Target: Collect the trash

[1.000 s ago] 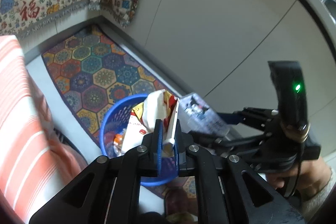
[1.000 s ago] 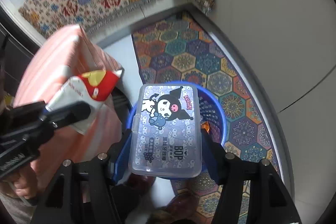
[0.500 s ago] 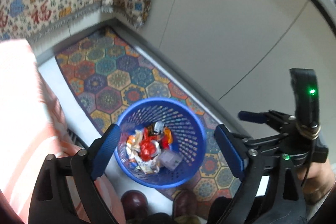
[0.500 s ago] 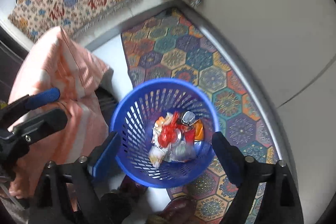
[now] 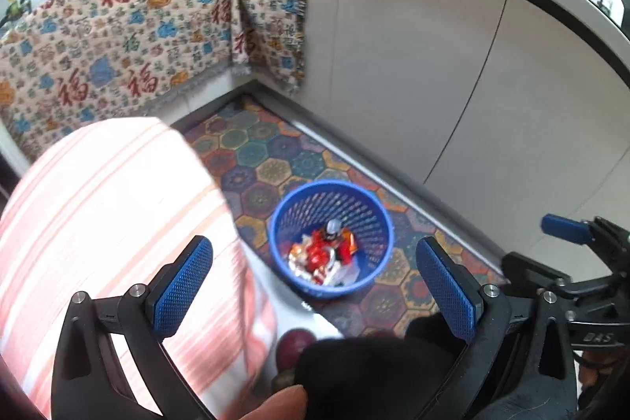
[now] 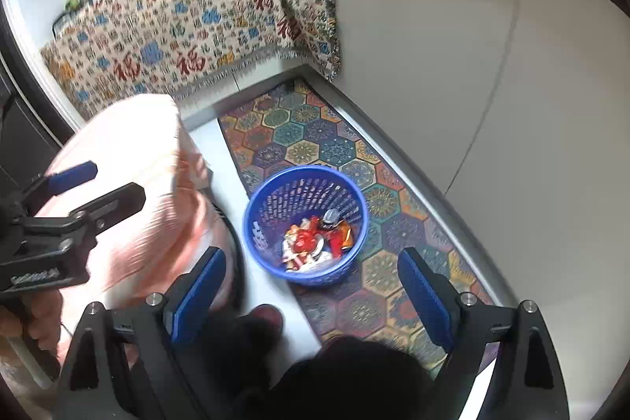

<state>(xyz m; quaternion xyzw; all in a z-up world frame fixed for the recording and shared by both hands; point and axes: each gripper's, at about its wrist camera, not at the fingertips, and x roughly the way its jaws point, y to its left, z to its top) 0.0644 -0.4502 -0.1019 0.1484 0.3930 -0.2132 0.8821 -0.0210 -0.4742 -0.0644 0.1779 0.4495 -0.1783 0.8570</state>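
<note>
- Left wrist view: the left gripper is held high above a blue basket, its blue-padded fingers spread wide apart with nothing between them.
- The basket is seen standing on a hexagon-patterned rug; the trash, a heap of red, orange and white wrappers, is seen lying in its bottom.
- A pink striped cloth is seen to the left of the basket, and a patterned drape hangs over the counter behind.
- The right gripper is seen at the right edge; how its fingers stand cannot be told from here.
- Right wrist view: the right gripper is held above the same basket, its fingers wide apart and empty.
- The trash is seen inside the basket, which stands at the rug's left edge, just beside bare pale floor.
- The left gripper is seen at the left, over the striped cloth.
</note>
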